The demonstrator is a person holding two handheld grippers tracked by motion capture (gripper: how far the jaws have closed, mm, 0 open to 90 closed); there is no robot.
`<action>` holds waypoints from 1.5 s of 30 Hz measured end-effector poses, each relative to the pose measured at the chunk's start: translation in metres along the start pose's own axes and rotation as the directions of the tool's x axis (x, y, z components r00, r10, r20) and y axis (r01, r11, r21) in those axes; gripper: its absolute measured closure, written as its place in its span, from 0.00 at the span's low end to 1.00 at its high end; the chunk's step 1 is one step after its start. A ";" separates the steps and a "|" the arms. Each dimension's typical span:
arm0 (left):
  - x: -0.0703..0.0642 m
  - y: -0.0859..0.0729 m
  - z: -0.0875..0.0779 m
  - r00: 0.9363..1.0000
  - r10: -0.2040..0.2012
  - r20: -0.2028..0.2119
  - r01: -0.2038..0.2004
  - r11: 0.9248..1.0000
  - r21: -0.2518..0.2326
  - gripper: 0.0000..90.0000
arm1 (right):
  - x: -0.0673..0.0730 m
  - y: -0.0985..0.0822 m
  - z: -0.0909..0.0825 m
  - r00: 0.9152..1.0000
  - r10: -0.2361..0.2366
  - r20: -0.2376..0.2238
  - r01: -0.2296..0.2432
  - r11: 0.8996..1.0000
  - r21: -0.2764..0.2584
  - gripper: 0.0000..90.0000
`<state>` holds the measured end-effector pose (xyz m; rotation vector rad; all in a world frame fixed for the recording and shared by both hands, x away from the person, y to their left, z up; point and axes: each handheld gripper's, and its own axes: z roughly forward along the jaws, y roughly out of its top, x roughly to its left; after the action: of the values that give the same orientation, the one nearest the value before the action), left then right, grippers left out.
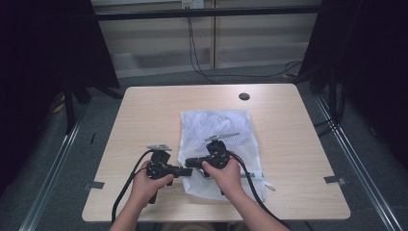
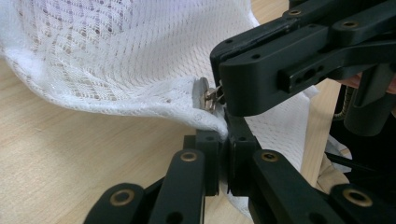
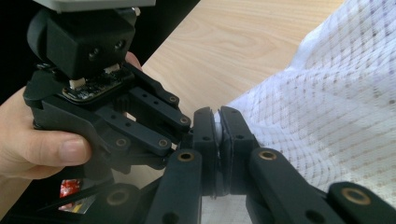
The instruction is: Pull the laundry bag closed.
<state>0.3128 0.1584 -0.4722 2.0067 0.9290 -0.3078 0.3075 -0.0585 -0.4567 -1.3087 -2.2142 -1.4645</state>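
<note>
Both claws, left [image 1: 185, 170] and right [image 1: 191, 162], pinch the mesh bag [image 1: 216, 126] at its edge, the right seemingly on the zipper pull [image 2: 212, 97]; next, a steady pull along it.

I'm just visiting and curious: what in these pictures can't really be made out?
- What lies inside the white mesh bag: high view, too small and veiled by the netting.
- The zipper pull of the bag: left gripper view, half hidden by the right tongs.
- The bag edge pinched by the right tongs: right gripper view, covered by the shut jaws.
- The left tongs' tips: high view, too small.
</note>
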 end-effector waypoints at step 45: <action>-0.002 0.003 -0.009 0.999 -0.045 -0.017 0.045 0.998 -0.043 0.98 | -0.008 -0.001 -0.015 0.999 0.007 0.049 -0.007 1.000 0.000 0.97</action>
<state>0.3119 0.1635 -0.4643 1.9549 0.9851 -0.2931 0.3075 -0.0753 -0.4542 -1.3654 -2.2381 -1.4443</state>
